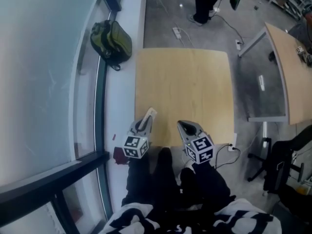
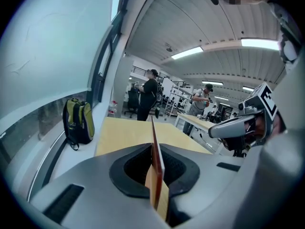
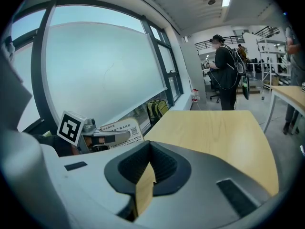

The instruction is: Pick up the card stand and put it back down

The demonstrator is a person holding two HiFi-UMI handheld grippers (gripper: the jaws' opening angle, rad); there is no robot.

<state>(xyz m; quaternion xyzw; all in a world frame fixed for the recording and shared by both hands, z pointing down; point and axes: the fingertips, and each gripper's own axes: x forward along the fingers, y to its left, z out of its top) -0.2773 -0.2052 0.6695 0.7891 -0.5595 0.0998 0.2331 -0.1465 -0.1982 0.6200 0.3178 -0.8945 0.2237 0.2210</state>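
Card stand [image 2: 155,152] is gripped edge-on in the left tongs [image 1: 146,121], over the near edge of the desk [image 1: 185,82]; just beside them, the right tongs [image 1: 187,127] are pinched narrow, nothing held.

The left gripper [image 1: 143,124] and right gripper [image 1: 185,126] have pale grey shells with black ribbed pads [image 3: 162,163]. Each carries a white cube [image 1: 135,146] printed with black square markers. The sleeves [image 1: 207,180] are black, and the top [image 1: 130,219] is black-and-white patterned.
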